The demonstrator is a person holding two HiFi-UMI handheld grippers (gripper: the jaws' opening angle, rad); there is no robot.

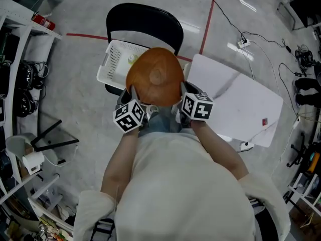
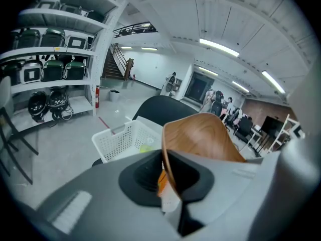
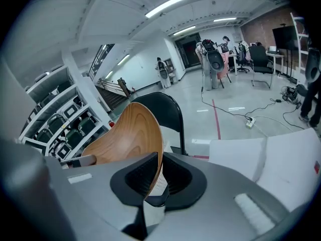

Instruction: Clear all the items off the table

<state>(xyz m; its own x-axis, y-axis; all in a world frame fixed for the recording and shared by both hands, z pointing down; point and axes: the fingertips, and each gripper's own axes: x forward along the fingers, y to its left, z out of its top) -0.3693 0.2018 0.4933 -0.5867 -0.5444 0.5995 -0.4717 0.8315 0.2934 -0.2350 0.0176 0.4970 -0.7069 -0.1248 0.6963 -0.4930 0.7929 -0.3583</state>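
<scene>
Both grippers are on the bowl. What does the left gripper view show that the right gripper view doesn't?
Only the left gripper view: the white basket on the black chair, a yellow-green item inside it, and the left gripper shut on the wooden bowl at its rim.
Only the right gripper view: the white table, the red floor line, a power strip, and the right gripper shut on the opposite rim.
Both: the wooden bowl, the black chair and the storage shelves.
</scene>
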